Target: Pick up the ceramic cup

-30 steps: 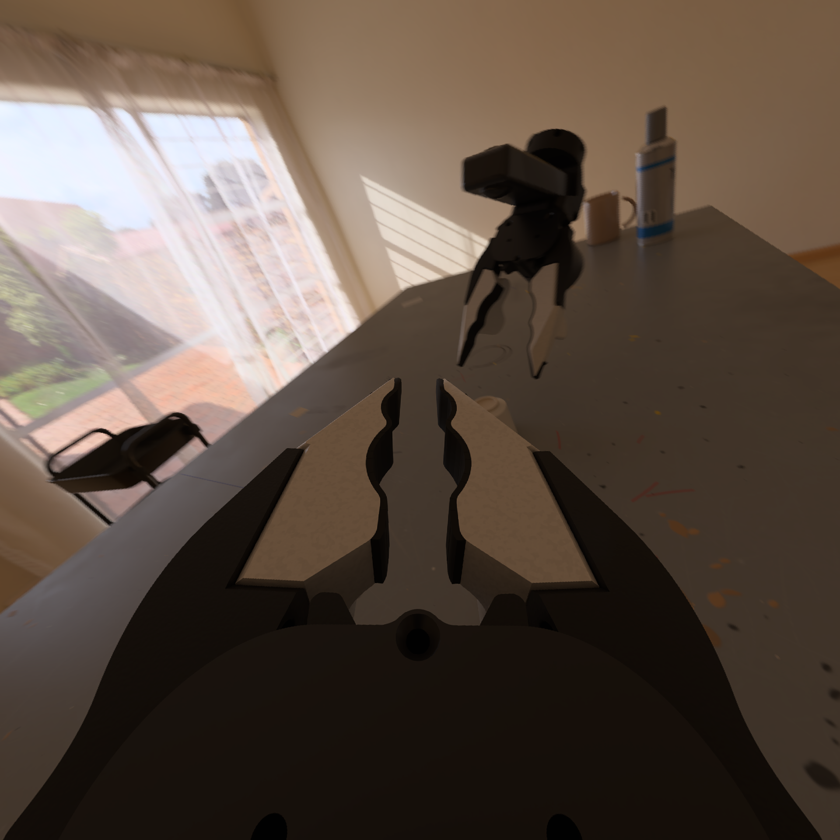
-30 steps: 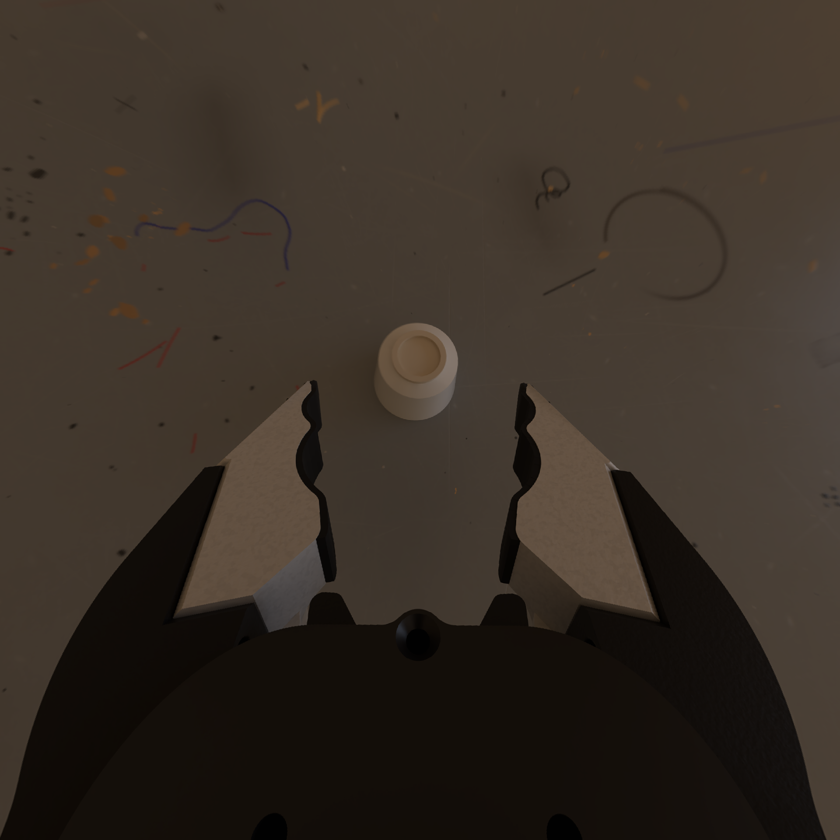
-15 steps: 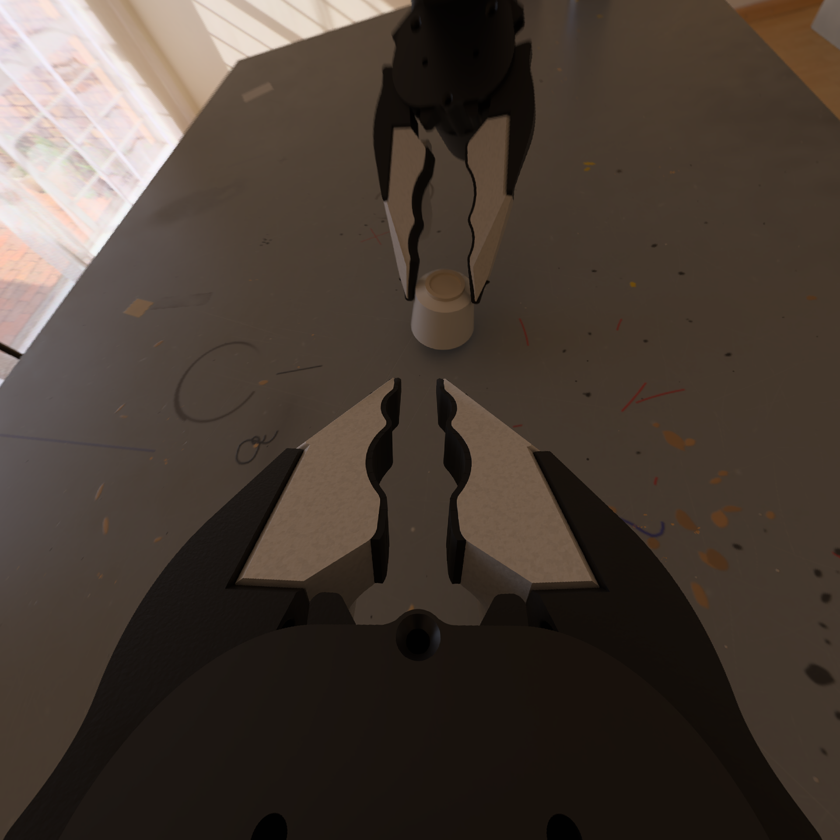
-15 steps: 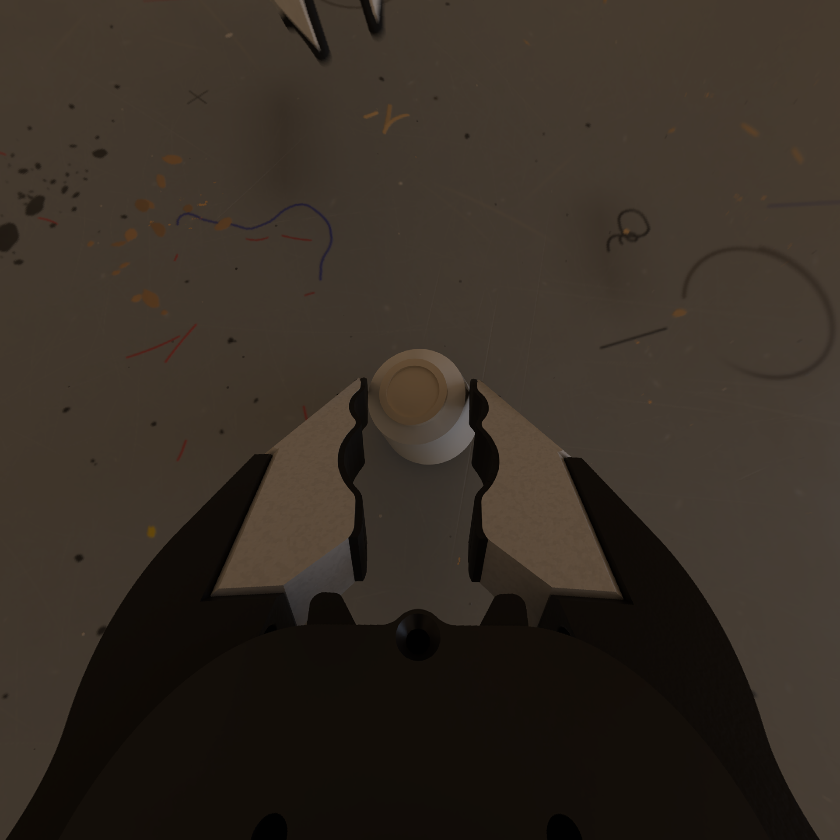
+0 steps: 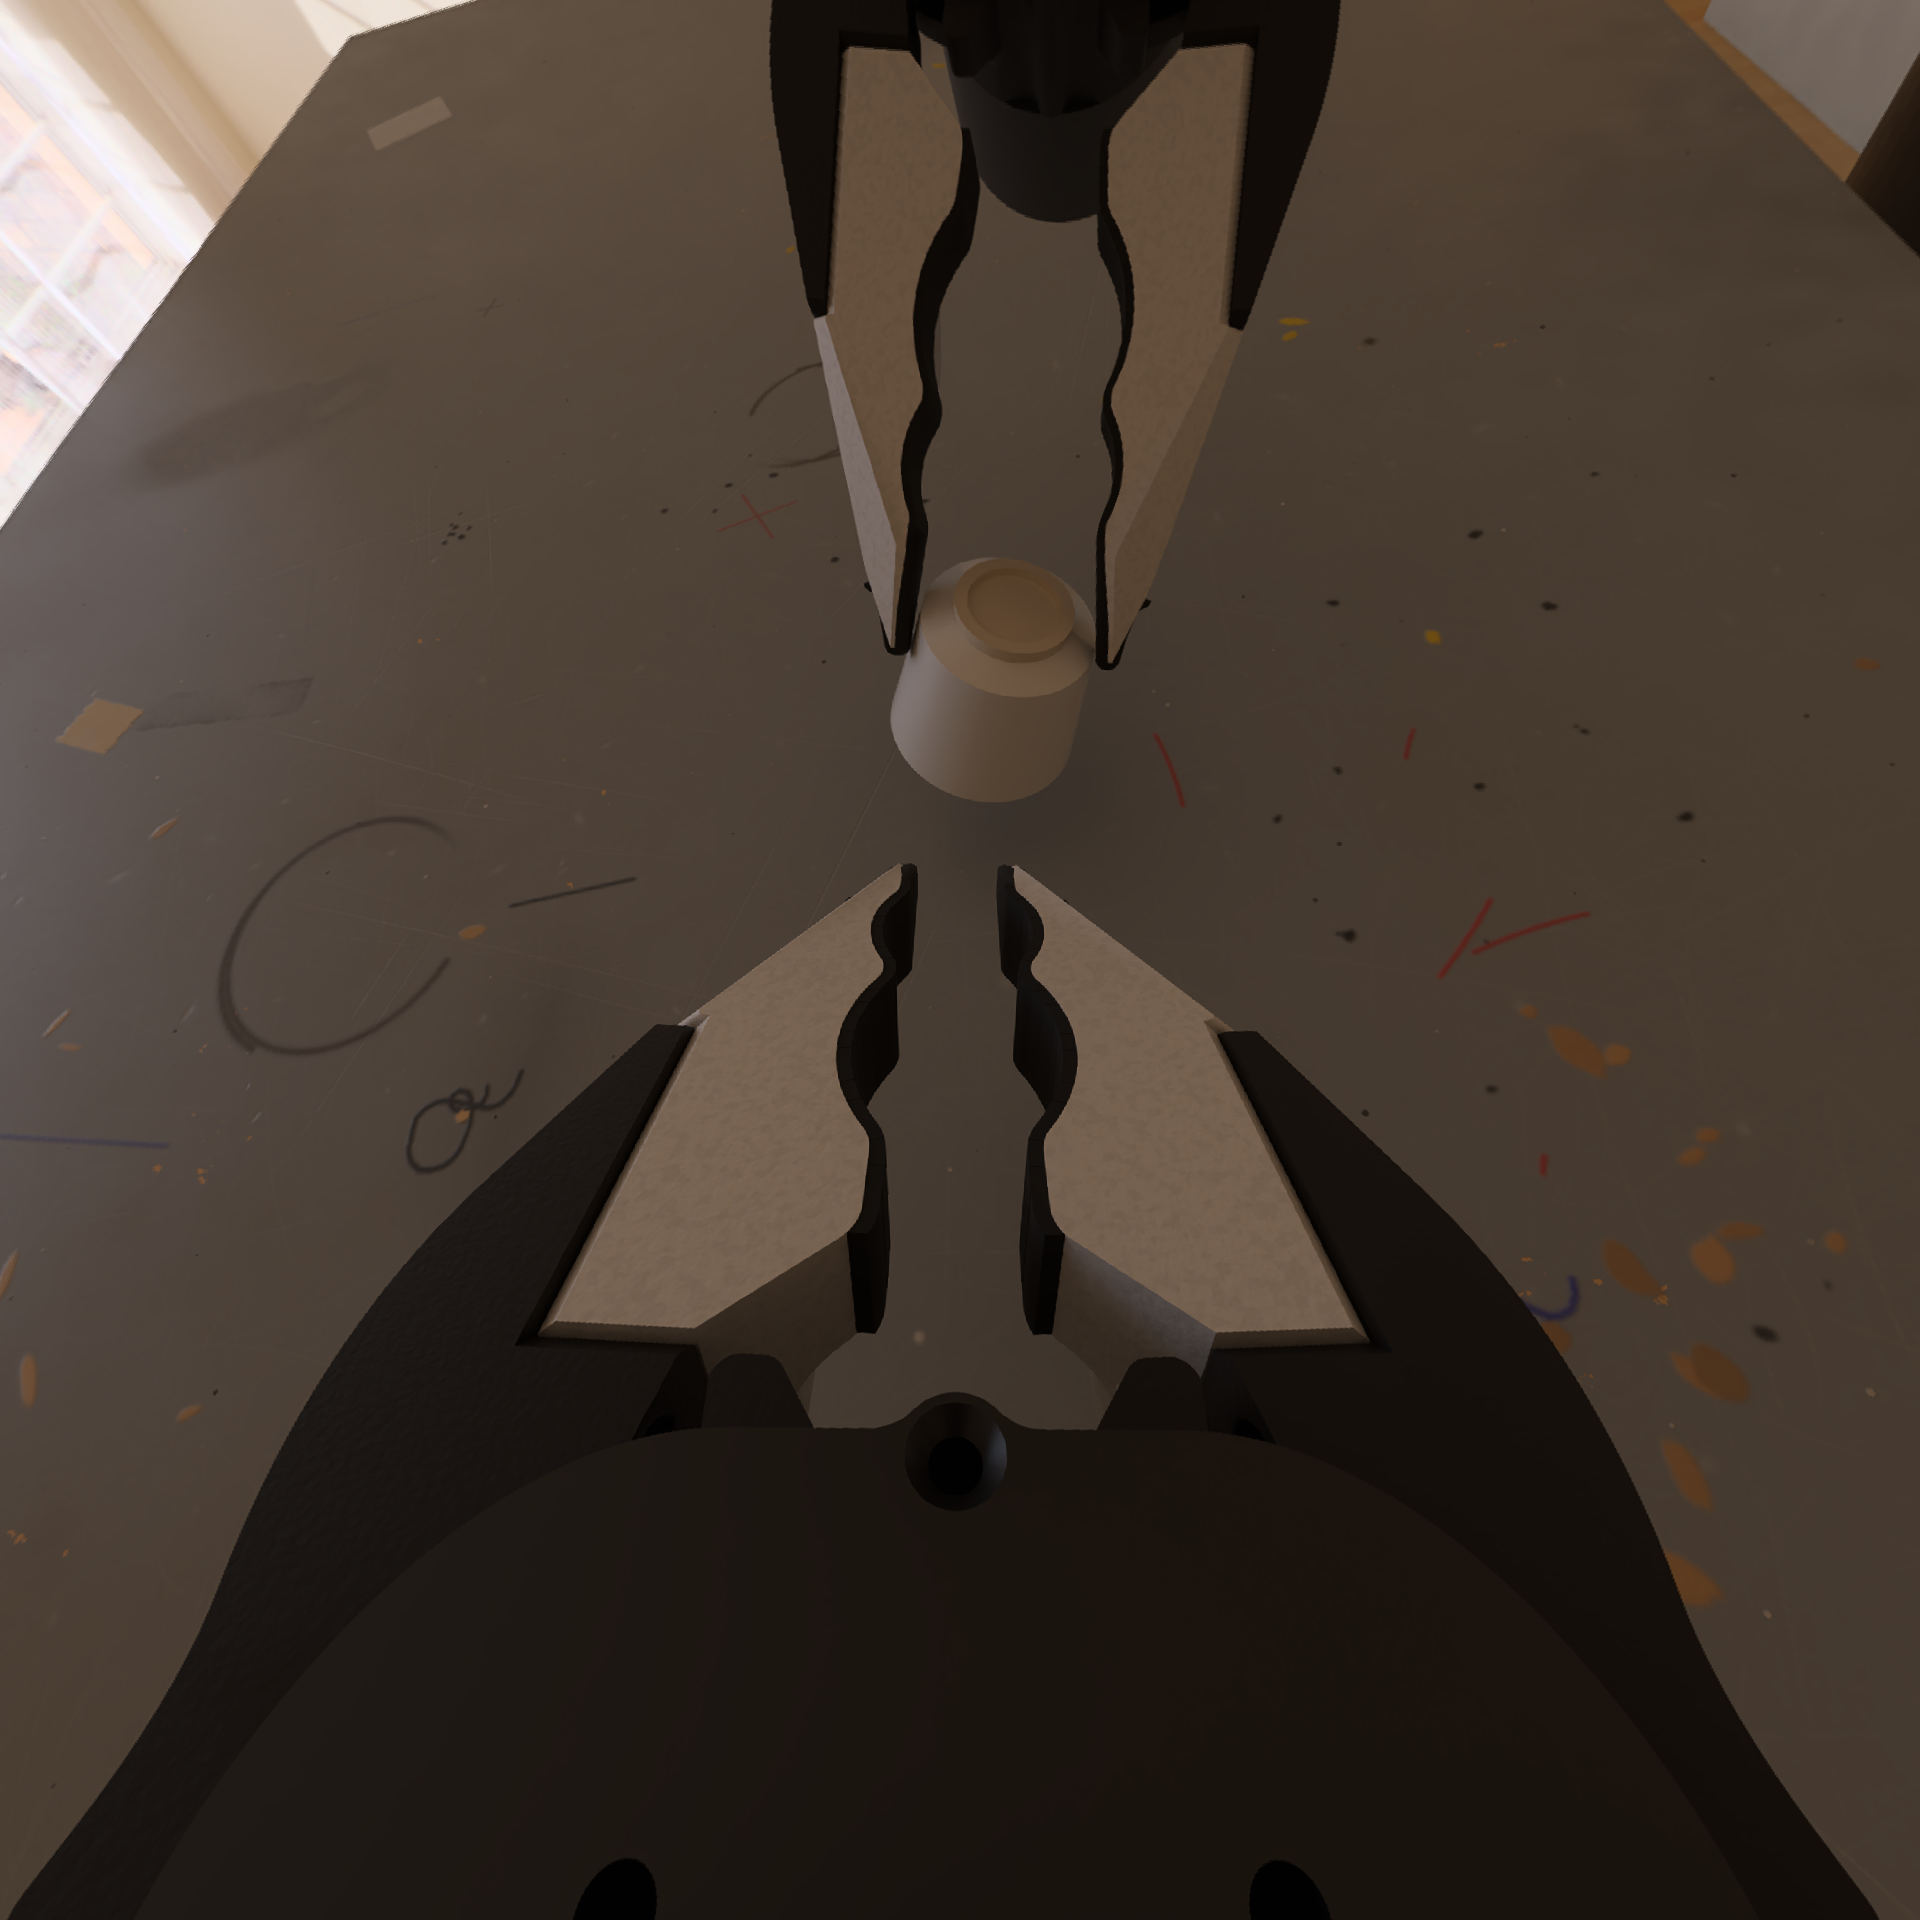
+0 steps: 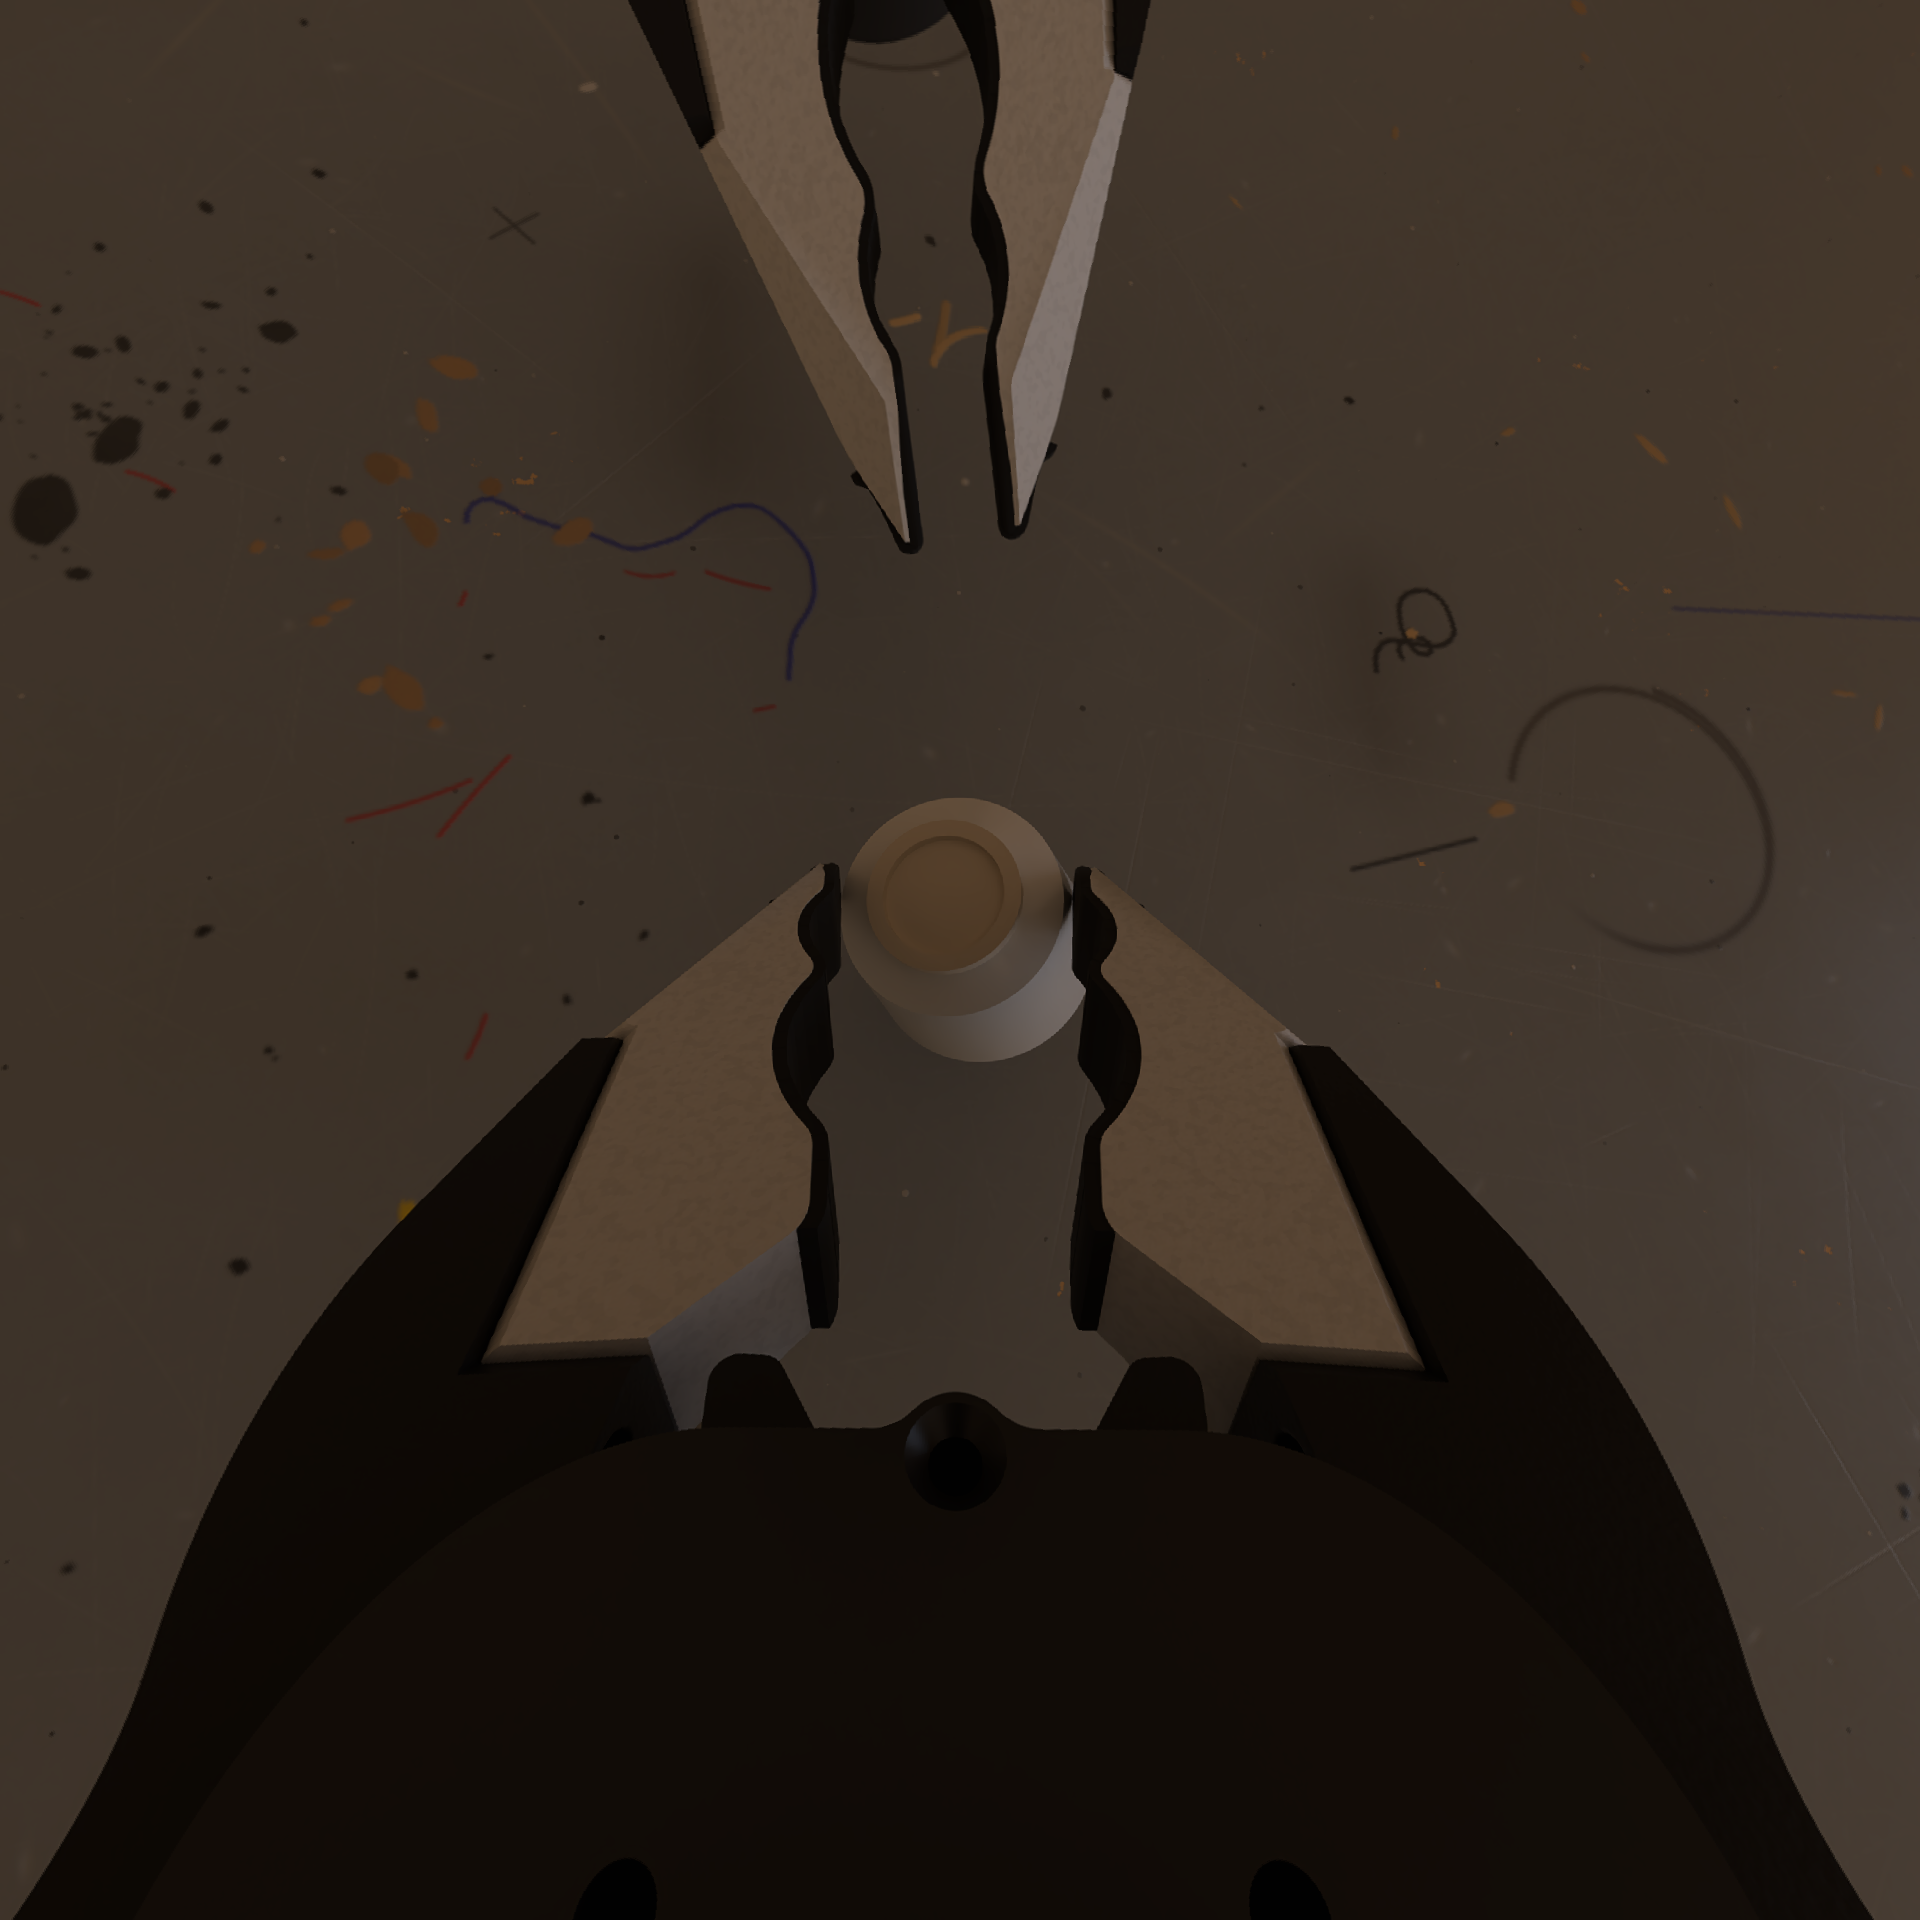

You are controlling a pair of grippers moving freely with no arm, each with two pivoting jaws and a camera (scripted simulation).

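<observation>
The ceramic cup (image 6: 956,925) is small, off-white and upside down, with its foot ring facing up. My right gripper (image 6: 956,873) is shut on the cup, fingertips pressed to both sides near its top. The table marks look smaller around the cup, so it seems to hang a little above the table. In the left wrist view the right gripper (image 5: 1000,649) comes down from above onto the cup (image 5: 992,707). My left gripper (image 5: 956,873) is shut and empty, pointing at the cup from a short way off. It also shows in the right wrist view (image 6: 958,538).
The dark grey table (image 5: 1558,520) is marked with paint specks, pen scribbles and a drawn ring (image 5: 332,935). Two bits of tape (image 5: 407,123) lie near its far left edge. A bright window (image 5: 62,208) is beyond that edge.
The right gripper came down and shut on the cup, then rose slightly with it. The left gripper tilted down toward the table and moved closer to the cup.
</observation>
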